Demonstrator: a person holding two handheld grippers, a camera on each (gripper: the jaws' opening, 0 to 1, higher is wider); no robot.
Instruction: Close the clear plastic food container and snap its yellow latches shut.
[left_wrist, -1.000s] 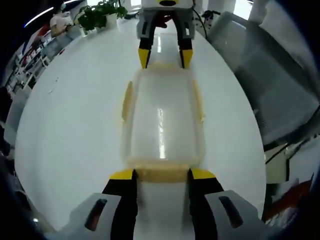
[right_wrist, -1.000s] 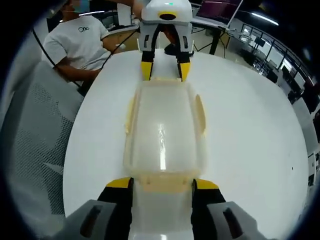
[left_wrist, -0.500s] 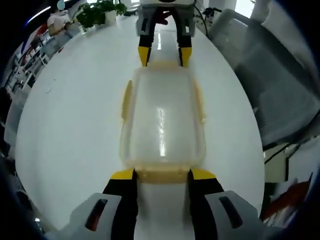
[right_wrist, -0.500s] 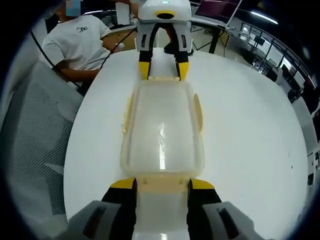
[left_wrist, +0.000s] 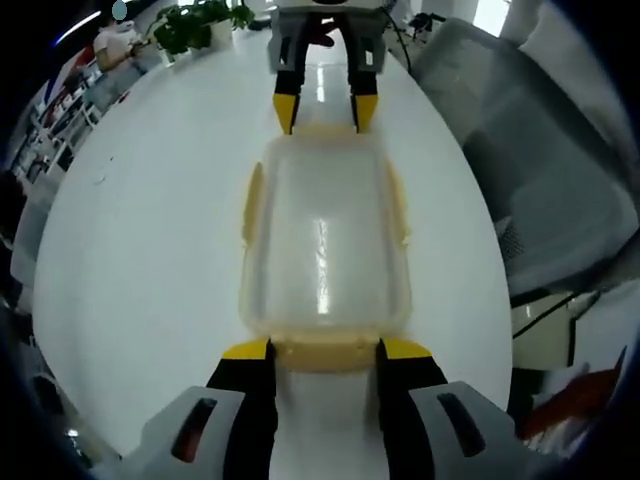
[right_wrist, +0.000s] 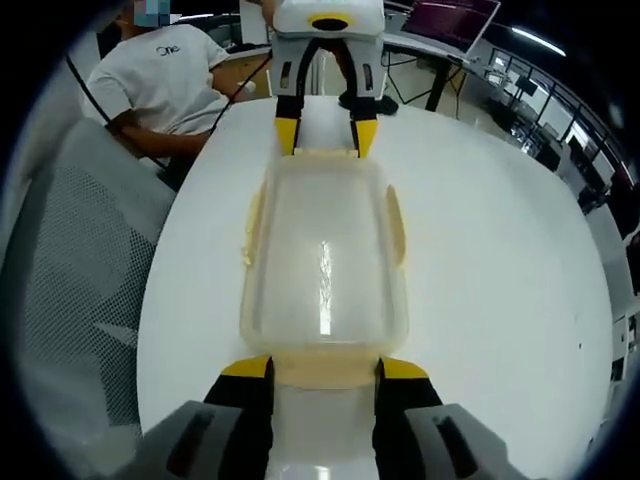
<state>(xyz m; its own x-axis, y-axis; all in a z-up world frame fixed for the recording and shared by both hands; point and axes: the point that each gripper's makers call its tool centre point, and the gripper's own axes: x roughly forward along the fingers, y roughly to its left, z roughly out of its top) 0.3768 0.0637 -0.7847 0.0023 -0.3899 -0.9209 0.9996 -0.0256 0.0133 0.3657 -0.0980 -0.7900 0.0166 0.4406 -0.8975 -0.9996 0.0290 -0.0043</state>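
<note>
Big round white tabletop (left_wrist: 150, 250), with the clear rectangular plastic food container (left_wrist: 323, 240) lying lengthwise in the middle, lid on. The left hand-held gripper (left_wrist: 323, 348) and right hand-held gripper (right_wrist: 323, 368) sit at opposite short ends, each spread apart and straddling a pale yellow end latch (left_wrist: 323, 350), tips just beside it.

I count one clear container (left_wrist: 324, 245) on one white table (left_wrist: 140, 250), with four yellow latches: two on its long sides (left_wrist: 253, 203) and one at each end, the near one (left_wrist: 323, 352) between my tips. My tongs make two, left gripper (left_wrist: 323, 348) and right gripper (right_wrist: 323, 367). Beyond that: one potted plant (left_wrist: 197, 25), one mesh chair (right_wrist: 75, 270), one seated person (right_wrist: 165, 85).
</note>
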